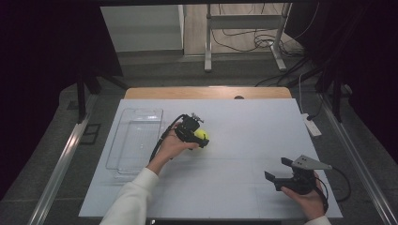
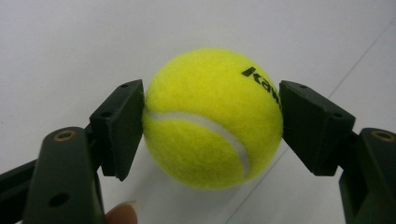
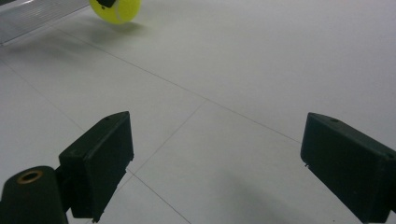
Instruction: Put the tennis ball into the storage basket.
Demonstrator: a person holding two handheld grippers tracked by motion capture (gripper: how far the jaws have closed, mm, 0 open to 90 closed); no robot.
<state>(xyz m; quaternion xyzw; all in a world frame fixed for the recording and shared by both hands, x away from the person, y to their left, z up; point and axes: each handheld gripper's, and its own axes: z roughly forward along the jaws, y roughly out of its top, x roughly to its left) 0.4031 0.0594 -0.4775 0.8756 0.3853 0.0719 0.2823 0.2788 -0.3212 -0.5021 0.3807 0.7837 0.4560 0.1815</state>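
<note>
the yellow tennis ball [image 2: 212,119] is squeezed between the two pads of the left gripper [image 2: 212,123], near the middle of the white table [image 1: 244,140], just beside the clear tray [image 1: 136,140]. the right gripper [image 3: 215,163] is held wide apart over bare table, with nothing in it.

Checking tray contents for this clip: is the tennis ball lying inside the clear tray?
No, the tennis ball sits on the white table to the right of the clear tray, between the left gripper's pads.
</note>
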